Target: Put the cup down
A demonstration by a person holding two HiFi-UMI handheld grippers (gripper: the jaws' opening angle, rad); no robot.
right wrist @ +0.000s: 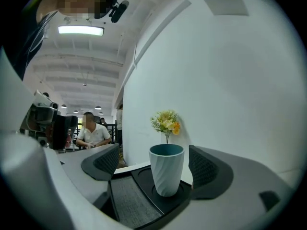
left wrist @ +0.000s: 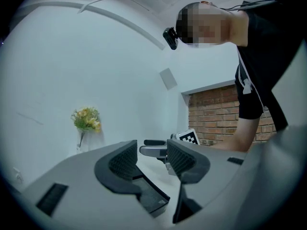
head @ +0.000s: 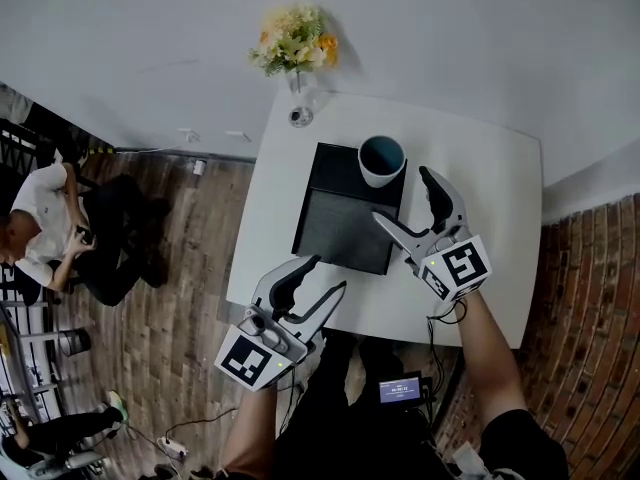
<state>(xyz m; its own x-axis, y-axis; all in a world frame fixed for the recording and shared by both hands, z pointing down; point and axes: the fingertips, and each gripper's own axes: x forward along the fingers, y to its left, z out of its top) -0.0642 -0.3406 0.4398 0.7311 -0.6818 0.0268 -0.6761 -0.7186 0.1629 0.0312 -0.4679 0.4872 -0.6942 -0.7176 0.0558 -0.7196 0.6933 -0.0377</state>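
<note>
A pale ribbed cup with a teal inside stands upright in a round recess at the far right corner of a black tray. My right gripper is open, its jaws on either side of the cup and a little short of it, not touching. My left gripper is open and empty at the table's near edge, in front of the tray.
The white table stands against a white wall, with a small vase of yellow flowers at its far left corner. A brick wall is on the right. A person sits left of the table on the wooden floor.
</note>
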